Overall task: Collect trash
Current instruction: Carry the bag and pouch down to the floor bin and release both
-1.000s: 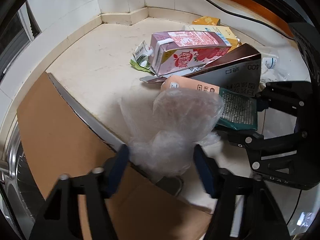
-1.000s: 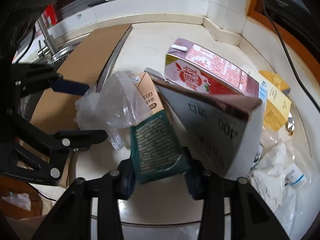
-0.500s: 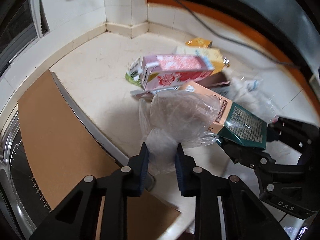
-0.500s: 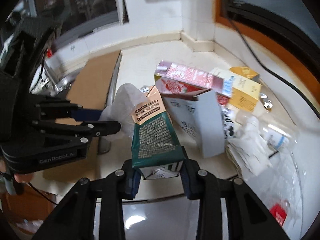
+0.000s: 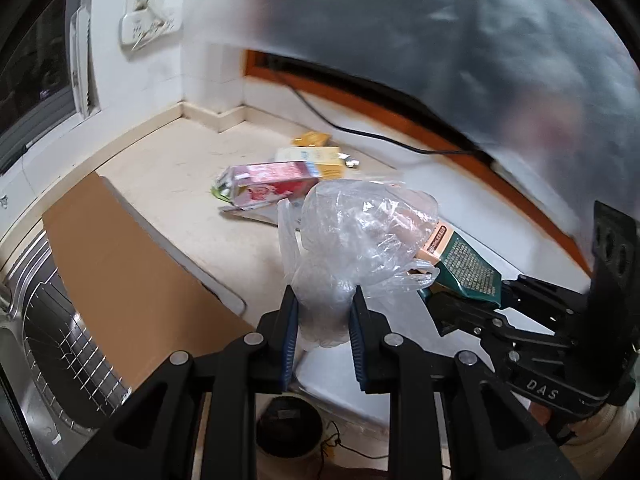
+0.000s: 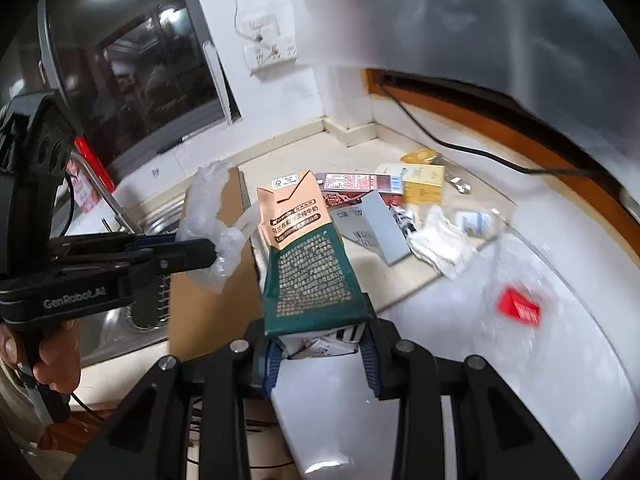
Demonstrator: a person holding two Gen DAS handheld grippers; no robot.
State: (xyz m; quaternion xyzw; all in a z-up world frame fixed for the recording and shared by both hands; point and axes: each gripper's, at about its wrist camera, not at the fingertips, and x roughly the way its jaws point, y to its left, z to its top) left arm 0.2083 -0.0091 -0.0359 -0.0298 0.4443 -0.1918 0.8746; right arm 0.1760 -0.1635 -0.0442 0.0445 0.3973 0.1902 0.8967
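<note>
White tiled walls enclose a cream countertop (image 5: 168, 184); a brown cardboard sheet (image 5: 132, 280) lies beside the metal sink (image 5: 48, 340). Remaining trash stays near the corner: a pink carton (image 5: 272, 188), a yellow box (image 6: 424, 184), a grey folded carton (image 6: 376, 228), crumpled white wrappers (image 6: 440, 244). My right gripper (image 6: 320, 356), jaws narrowed, clamps the base of a green-and-peach milk carton (image 6: 308, 260), held above the counter. My left gripper (image 5: 322, 328), jaws nearly together, pinches a crumpled clear plastic bag (image 5: 360, 236), also held above the counter.
</note>
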